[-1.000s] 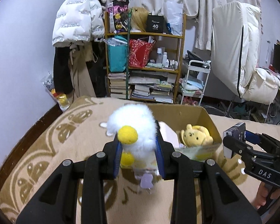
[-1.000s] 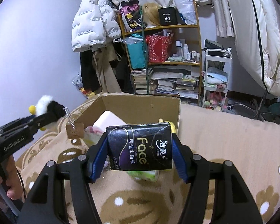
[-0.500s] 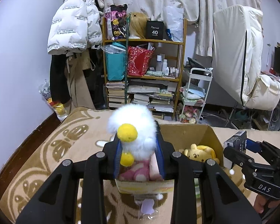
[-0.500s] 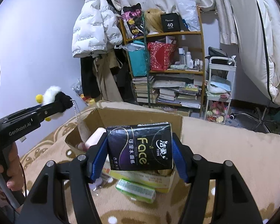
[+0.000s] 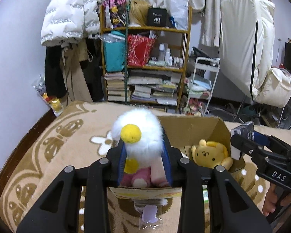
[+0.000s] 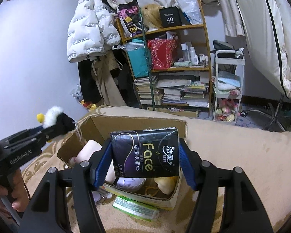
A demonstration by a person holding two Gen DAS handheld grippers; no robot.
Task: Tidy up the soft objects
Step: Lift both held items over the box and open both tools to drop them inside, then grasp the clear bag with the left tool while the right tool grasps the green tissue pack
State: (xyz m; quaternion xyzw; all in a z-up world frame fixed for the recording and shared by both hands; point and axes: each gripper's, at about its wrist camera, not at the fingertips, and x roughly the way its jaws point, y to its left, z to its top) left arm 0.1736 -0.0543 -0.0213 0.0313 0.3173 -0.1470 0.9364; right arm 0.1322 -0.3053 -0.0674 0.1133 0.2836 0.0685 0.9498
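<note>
Cardboard box [image 5: 192, 128] with yellow plush [image 5: 211, 153]; left claw [image 5: 144, 159] gripping white plush [image 5: 139, 136], right claw [image 6: 145, 155] tissue pack [image 6: 145, 153].

The white plush [image 5: 139, 136] hides much of the box [image 5: 186, 130] interior from the left wrist view, so the pink items [image 5: 143, 174] beneath it show only in part. From the right wrist view, the tissue pack [image 6: 145, 153] covers the middle of the box, leaving 1 yellow plush [image 6: 164, 183] half seen. The green packet [image 6: 135, 207] is partly tucked under the box, its print too small to read.
</note>
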